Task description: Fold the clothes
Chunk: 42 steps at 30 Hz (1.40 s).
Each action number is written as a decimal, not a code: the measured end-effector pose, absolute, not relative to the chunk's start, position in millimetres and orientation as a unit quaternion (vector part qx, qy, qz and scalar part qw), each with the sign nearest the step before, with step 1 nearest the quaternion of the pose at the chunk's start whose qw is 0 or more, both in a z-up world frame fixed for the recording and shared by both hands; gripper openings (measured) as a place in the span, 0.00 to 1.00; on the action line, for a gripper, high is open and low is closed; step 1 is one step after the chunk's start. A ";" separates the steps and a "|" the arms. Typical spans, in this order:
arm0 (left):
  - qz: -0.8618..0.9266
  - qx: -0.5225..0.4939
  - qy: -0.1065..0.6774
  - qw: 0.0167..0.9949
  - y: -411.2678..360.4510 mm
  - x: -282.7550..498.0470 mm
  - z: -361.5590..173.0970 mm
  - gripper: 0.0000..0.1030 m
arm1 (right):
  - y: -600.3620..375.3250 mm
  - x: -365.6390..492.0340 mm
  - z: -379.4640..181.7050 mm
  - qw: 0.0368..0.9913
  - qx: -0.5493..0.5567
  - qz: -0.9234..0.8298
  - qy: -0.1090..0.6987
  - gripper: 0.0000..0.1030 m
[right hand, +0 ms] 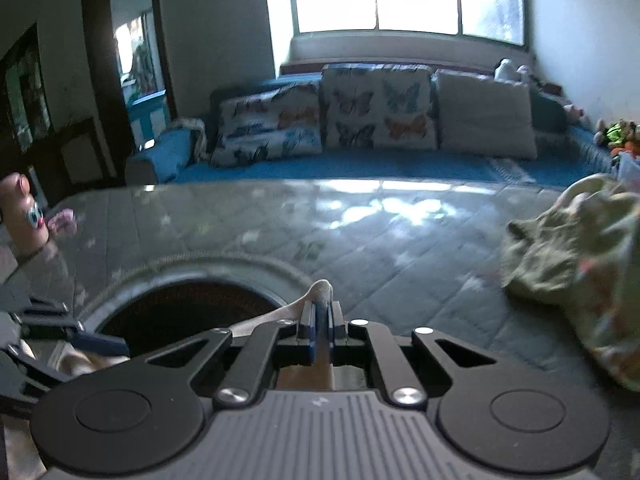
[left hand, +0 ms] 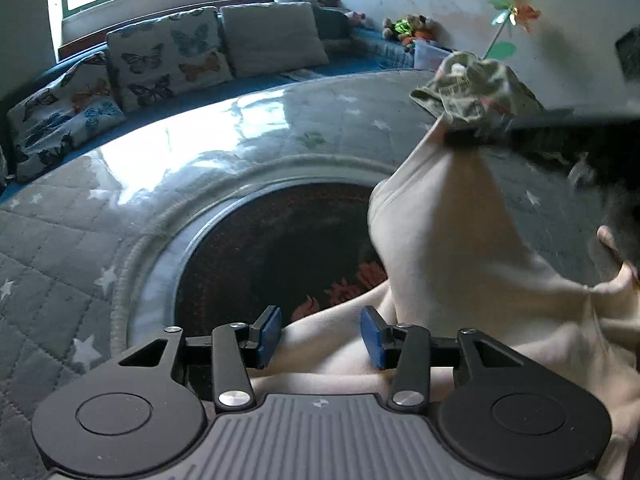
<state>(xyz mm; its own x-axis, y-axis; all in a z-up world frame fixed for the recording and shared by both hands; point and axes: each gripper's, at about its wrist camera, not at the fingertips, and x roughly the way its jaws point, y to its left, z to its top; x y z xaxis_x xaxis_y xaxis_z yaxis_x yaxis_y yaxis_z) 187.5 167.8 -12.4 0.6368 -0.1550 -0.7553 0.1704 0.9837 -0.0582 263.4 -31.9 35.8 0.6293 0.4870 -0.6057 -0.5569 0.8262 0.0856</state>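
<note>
Cream garment (left hand: 452,248) lifted for folding.
Right gripper (right hand: 320,322) clamped on corner; left gripper (left hand: 320,336) agape, seemingly reaching near hem.

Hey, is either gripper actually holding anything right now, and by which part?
The right gripper is shut on a pinched fold of the cream garment. The left gripper is open over the cloth, gripping nothing.

The cream garment (left hand: 452,240) runs out past the right and bottom edges. The green patterned cloth (right hand: 576,256) is blurred and cut by the right edge, its kind unclear.
</note>
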 end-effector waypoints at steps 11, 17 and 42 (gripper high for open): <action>-0.060 0.006 0.328 0.943 159.4 143.4 30.8 0.03 | -79.8 245.9 53.5 0.925 -0.024 0.249 0.286 0.05; -0.199 0.009 0.292 0.935 121.9 90.5 56.0 0.04 | -104.9 240.6 30.1 0.924 -0.008 0.215 0.316 0.05; -0.163 -0.031 0.397 0.903 115.7 129.3 8.9 0.10 | -106.3 239.2 24.1 0.921 -0.008 0.214 0.326 0.05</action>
